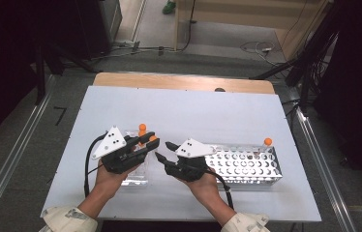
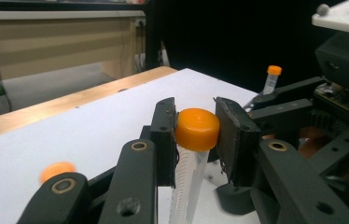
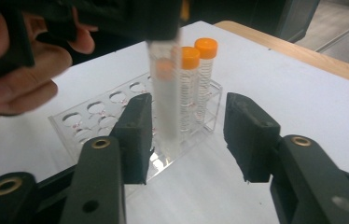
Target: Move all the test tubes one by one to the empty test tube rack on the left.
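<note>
Tube (image 1: 153, 139) hangs in the high view from the left gripper (image 1: 146, 143), above the clear rack (image 1: 135, 177). In the left gripper view, the jaws pinch its orange cap (image 2: 197, 129), so it stays upright. In the right gripper view, the right gripper (image 3: 186, 135) is open around the tube's body (image 3: 165, 93), probably to take it.

A clear plastic test tube (image 2: 189, 179) with graduation marks and an orange screw cap (image 2: 197, 129) is held upright by its cap, raised just above a clear acrylic rack (image 3: 98, 119) holding two matching tubes (image 3: 196, 86).
</note>
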The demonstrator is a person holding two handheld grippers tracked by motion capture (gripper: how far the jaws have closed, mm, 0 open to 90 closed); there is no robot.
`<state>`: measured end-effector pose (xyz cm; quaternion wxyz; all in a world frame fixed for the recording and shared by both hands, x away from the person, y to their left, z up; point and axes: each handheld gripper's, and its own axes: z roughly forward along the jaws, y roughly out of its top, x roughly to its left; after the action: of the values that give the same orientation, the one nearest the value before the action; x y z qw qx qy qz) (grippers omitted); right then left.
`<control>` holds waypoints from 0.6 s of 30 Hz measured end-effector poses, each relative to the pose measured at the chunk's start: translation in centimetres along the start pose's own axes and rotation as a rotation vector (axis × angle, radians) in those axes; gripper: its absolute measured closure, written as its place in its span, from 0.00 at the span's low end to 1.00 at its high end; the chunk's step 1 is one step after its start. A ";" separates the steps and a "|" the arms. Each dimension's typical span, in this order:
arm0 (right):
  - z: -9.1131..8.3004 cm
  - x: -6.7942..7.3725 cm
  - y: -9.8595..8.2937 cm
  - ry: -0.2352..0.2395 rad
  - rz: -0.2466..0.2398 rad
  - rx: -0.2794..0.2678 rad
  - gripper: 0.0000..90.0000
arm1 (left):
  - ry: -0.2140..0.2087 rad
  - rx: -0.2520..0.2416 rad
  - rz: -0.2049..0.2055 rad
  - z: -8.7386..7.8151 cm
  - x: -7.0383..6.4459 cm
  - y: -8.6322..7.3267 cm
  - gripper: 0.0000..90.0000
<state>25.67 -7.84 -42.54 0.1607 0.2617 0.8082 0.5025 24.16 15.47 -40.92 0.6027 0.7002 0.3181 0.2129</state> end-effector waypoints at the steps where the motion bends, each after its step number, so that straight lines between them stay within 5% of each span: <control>1: -0.1 -0.1 0.0 -0.004 0.005 -0.002 0.53 | 0.009 -0.001 -0.005 -0.2 0.2 0.0 0.77; 18: -1.2 -1.1 -0.6 -0.038 0.022 -0.001 0.52 | 0.056 0.003 -0.042 -2.0 1.3 -0.4 0.77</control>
<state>25.78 -9.52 -42.55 0.1707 0.2797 0.8018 0.4997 23.62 17.79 -41.01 0.5970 0.6880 0.3496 0.2194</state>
